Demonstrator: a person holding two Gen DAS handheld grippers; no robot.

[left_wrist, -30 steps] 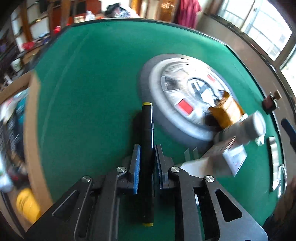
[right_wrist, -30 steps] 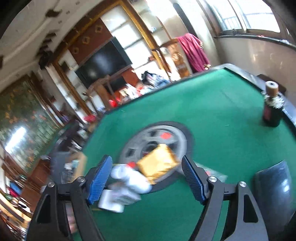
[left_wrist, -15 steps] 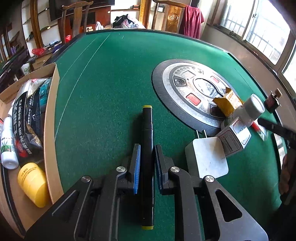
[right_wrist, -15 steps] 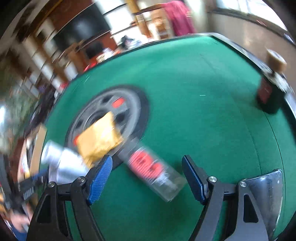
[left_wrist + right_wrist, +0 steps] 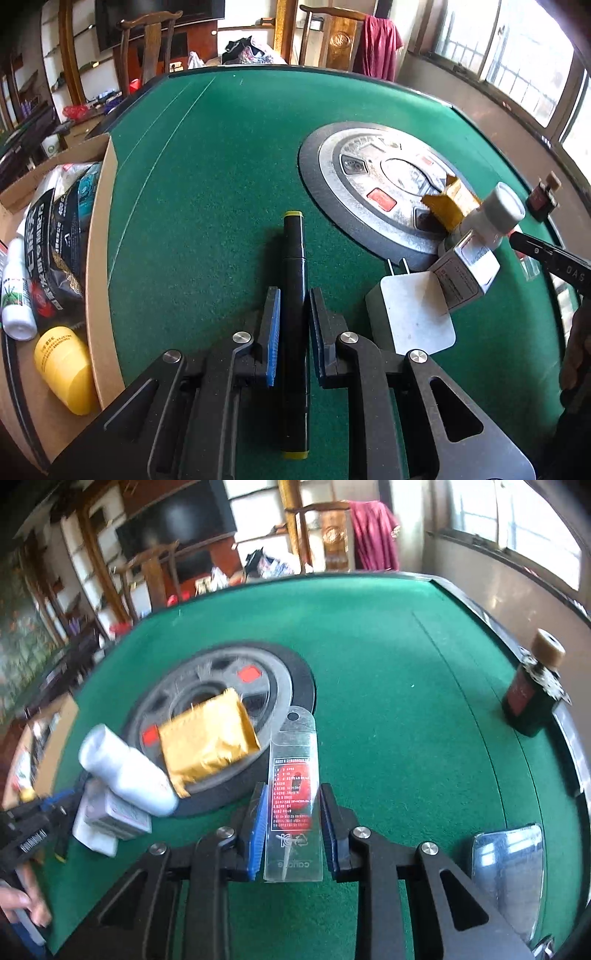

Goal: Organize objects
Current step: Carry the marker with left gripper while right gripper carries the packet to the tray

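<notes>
**Two items in our jaws, a small heap left to sort**

We have both grippers loaded. The left gripper [image 5: 291, 328] has its jaws pinching a black marker [image 5: 293, 295] with yellow ends, which runs lengthwise between the blue pads and points out over the green worktop [image 5: 207, 206]. The right gripper [image 5: 291, 823] has its jaws pinched on a clear plastic packet [image 5: 293, 775] with a red printed label; the packet lies flat and low over the felt, just beside the round metal hub [image 5: 236, 686] in the middle of the worktop.

Judging by what lies where, we are partway through. The cardboard box [image 5: 99, 236] at the left edge of the worktop already holds a dark printed bag [image 5: 62, 236], a small white bottle [image 5: 16, 291] and a yellow container [image 5: 66, 373], so we take that box to be the collecting place. Neither held item is in it yet.

Left on the worktop are a gold foil pouch [image 5: 207, 742] lying on the hub's rim, a white bottle [image 5: 125, 771] leaning against it, a small printed carton [image 5: 461, 273], and a white plug adapter [image 5: 413, 310], all touching in one cluster. A dark bottle with a brown cap [image 5: 532, 686] stands well apart near the far-right edge, and a shiny curved object [image 5: 509, 871] lies near the right gripper; we cannot tell what it is.
</notes>
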